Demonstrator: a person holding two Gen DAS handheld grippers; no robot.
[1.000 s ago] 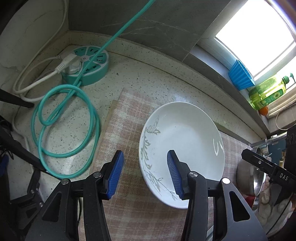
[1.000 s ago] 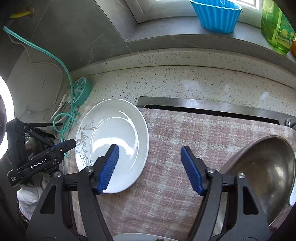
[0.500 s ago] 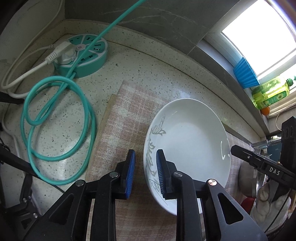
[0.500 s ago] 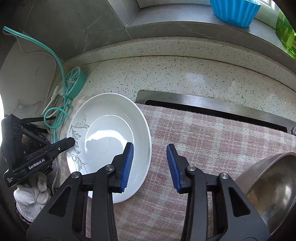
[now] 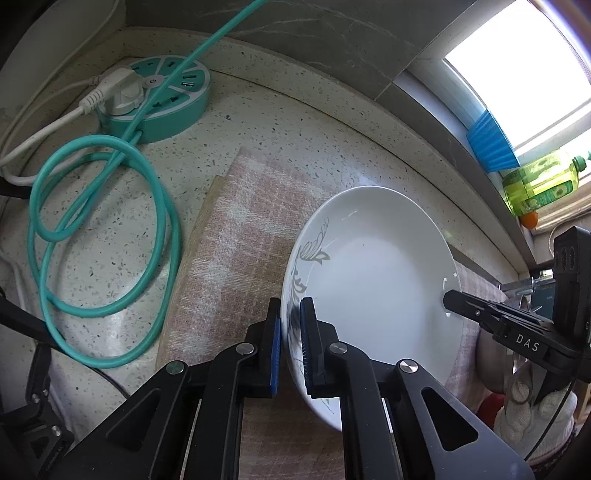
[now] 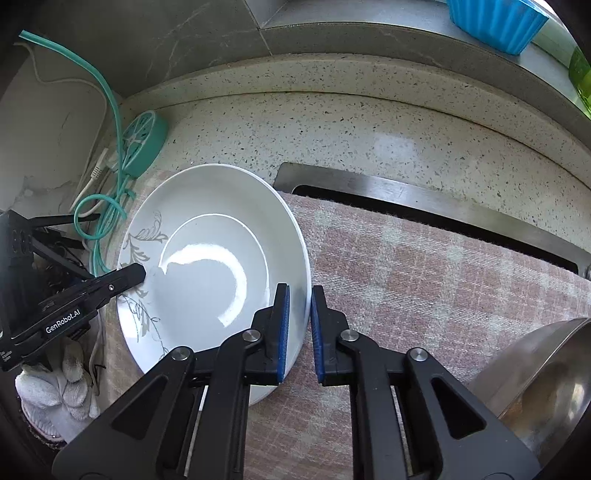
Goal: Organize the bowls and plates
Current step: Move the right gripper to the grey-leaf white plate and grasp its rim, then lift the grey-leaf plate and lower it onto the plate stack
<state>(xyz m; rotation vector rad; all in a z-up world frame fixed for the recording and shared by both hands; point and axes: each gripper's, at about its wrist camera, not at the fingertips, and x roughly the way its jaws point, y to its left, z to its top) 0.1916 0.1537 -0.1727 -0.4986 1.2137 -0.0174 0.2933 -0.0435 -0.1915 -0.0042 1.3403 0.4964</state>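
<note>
- White plate (image 5: 373, 291), grey leaf pattern along one edge: sitting on the pink checked cloth (image 5: 240, 236), with both grippers gripping it at opposite edges.
- Left gripper (image 5: 290, 347): blue pads are pressing together on the plate's patterned rim, one pad inside and one outside. In the right wrist view its black tip (image 6: 122, 278) is reaching over that same patterned edge.
- Right gripper (image 6: 297, 328): jaws are clamping the plate's plain rim, one blue pad inside the dish and the other outside over the cloth. In the left wrist view its black finger (image 5: 480, 314) is lying against the far rim.
- Cloth: covering a wooden board (image 5: 192, 236) and running across the metal sink edge (image 6: 406, 195).
- Metal bowl (image 6: 535, 387): sitting on the cloth at the right, well apart from the plate.
- Speckled countertop (image 6: 369, 125): carrying the cloth and board.
- Teal round power strip (image 5: 162, 99): sitting in the counter corner, with a white plug (image 5: 125, 94) in it and a teal cable (image 5: 99, 229) lying coiled beside it.
- Blue fluted cup (image 6: 495, 18) and green bottle (image 5: 535, 181): standing on the windowsill.
- White gloved hand (image 6: 59, 398): holding the left gripper's handle.
</note>
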